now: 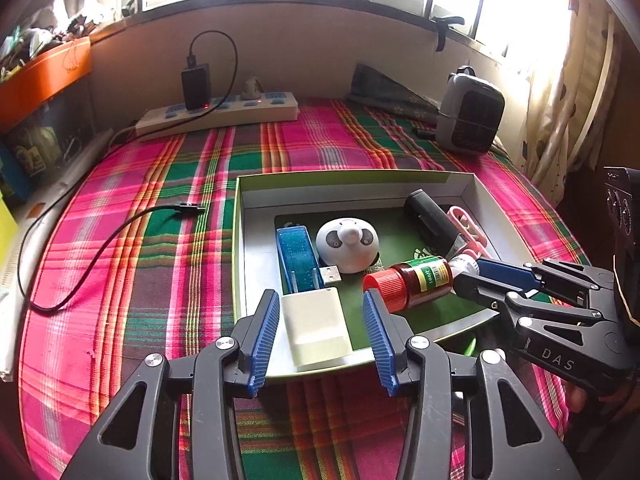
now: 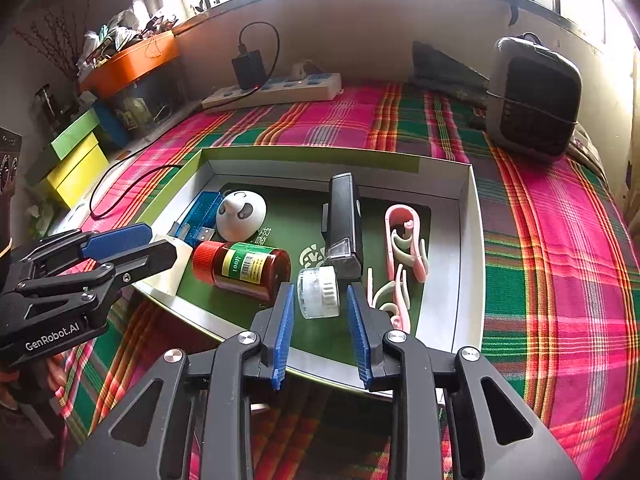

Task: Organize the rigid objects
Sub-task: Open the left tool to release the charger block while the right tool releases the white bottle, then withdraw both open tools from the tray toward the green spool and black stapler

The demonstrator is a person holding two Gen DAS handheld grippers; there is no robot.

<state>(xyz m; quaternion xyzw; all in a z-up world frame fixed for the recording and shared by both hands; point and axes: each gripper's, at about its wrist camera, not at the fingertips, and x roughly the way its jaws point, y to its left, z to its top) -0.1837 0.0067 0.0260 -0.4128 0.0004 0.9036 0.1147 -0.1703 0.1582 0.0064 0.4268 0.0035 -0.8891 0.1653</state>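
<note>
Left hand-held gripper (image 1: pixel 322 336) open astride white block (image 1: pixel 316 326); right hand-held gripper (image 2: pixel 320 330) parted around small jar (image 2: pixel 319 292), gripping nothing; both rest inside tray (image 2: pixel 466 248), lower centre.

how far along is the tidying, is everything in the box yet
Nearly done. Already in the box: blue stapler, panda toy, red-capped bottle, black torch and pink clips. Both grippers are open around the white block and small jar. Nothing loose appears left outside.
</note>
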